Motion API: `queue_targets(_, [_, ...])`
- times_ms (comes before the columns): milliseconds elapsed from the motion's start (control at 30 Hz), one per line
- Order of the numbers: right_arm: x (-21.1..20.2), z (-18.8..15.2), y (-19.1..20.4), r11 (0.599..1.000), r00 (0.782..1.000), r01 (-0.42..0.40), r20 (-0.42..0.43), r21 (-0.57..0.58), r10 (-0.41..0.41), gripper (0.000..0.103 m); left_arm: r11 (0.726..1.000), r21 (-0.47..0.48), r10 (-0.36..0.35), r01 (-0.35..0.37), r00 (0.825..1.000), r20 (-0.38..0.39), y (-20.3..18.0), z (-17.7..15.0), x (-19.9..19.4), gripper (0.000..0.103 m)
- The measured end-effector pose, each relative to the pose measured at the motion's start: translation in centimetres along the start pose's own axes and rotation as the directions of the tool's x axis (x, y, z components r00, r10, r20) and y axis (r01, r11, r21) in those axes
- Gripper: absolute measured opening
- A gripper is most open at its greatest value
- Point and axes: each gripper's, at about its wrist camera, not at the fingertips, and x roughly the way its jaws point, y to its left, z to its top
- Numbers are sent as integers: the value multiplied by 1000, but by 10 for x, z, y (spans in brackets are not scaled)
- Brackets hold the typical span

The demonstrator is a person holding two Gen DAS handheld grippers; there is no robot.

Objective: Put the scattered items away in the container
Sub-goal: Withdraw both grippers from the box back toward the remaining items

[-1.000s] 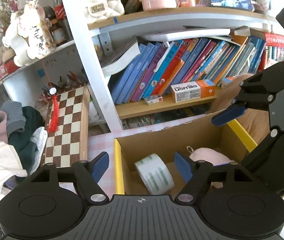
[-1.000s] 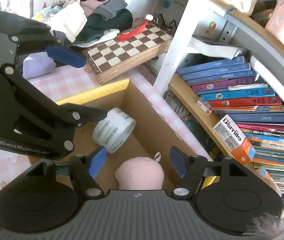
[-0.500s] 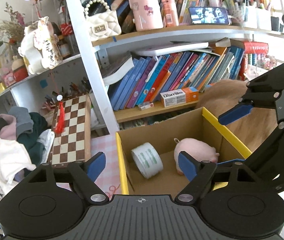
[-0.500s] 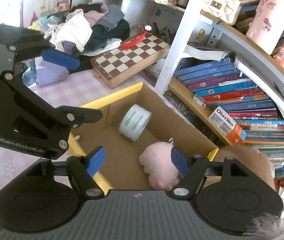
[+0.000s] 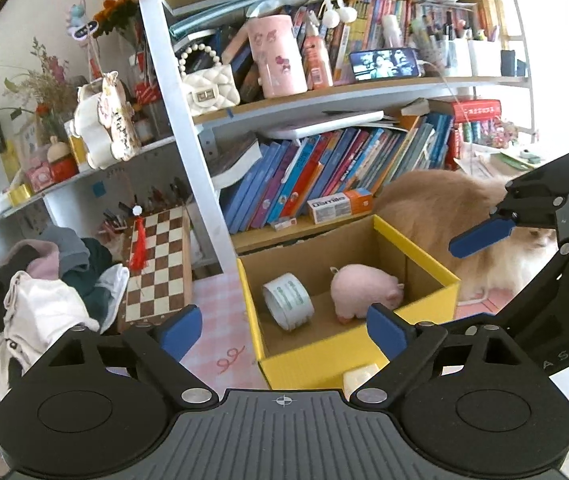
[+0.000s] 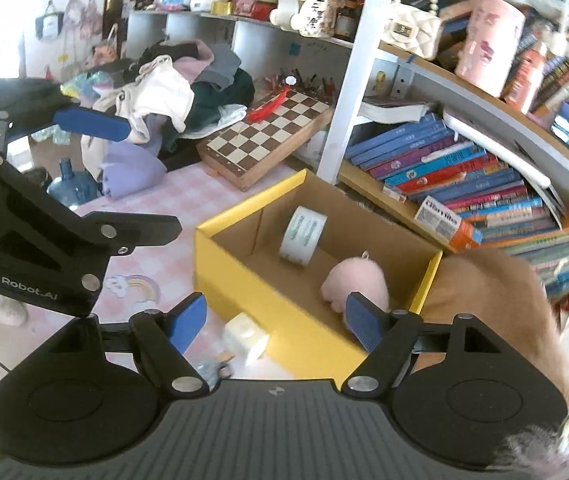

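Note:
A yellow cardboard box stands on the pink checked mat. Inside it lie a roll of white tape and a pink plush pig. My left gripper hangs back from the box's near wall; its jaws are opening with nothing held between them. My right gripper hovers above the box's near corner, its jaws also opening and holding nothing. A small cream block lies on the mat against the box's outer wall.
An orange cat stands right behind the box. A bookshelf rises beyond it. A chessboard and a clothes pile lie to the left, with a blue water bottle.
Both grippers have drawn back and up from the box, so the whole box now shows. Both pairs of jaws stand wider. The pig lies in the box.

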Motion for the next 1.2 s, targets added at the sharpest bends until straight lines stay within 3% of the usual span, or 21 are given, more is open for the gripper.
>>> queue_targets(500, [-40,-64,41,982,990,138,23,131,-142,82,997,-66,36,-35,999,13,-14,-47,-47,99])
queue_targets(900, [-57,-125,71,936,969,233,17,264,-246,82,978,-199,56,-69,996,-68,-29,-101,-63,99])
queue_targets(1200, [-52,-157,86,920,970,242,-52,308,-237,82,974,-207,74,-96,991,-112,-38,-125,-64,99])
